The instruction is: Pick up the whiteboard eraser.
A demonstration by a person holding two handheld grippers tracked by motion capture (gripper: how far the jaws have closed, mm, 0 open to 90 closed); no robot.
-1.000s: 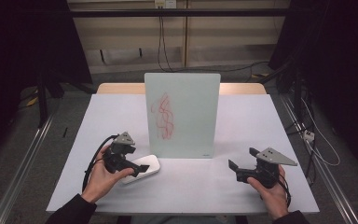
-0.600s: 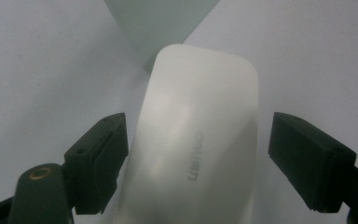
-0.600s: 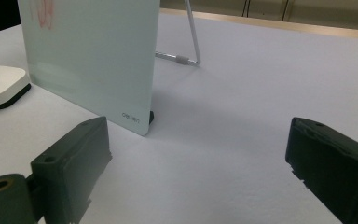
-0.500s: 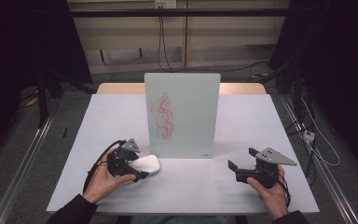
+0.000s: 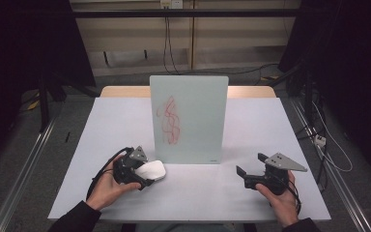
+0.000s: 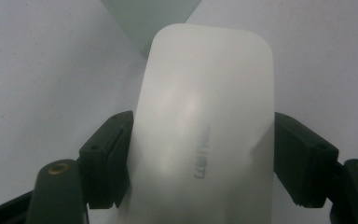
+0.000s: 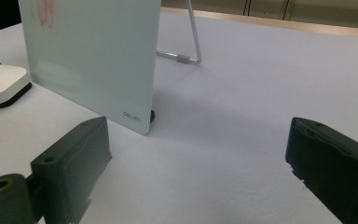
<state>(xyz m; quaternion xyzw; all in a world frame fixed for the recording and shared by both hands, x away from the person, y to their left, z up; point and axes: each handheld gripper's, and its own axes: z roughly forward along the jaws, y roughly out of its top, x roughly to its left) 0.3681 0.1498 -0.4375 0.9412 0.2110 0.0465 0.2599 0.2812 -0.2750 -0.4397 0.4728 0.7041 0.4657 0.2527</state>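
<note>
In the left gripper view the white eraser [image 6: 203, 126] runs off the bottom edge of the frame, so its near end is cut off. A faint grey word is printed along its top, too blurred to read. In the high view much of the left hand-held gripper [image 5: 142, 175] is covered by the person's left hand [image 5: 107, 188] and its grey plate, and the point where jaws meet eraser is too small to make out there.

The eraser is a smooth, glossy white block with rounded corners. In the right gripper view, at the left edge of the frame, it shows a dark pad beneath the white shell and is partly cut off by that edge. It lies on the pale surface [image 5: 198, 193] in the lower left of the high view, just in front of the lower left corner of the upright glass board [image 5: 189, 118], which carries a red scribble.

The left hand-held gripper has just been closing; its two black jaws stand against the eraser's long sides, gripping it. The right hand-held gripper [image 7: 196, 158] stands wide with nothing between its jaws, in the lower right of the high view, well apart from the eraser.
</note>
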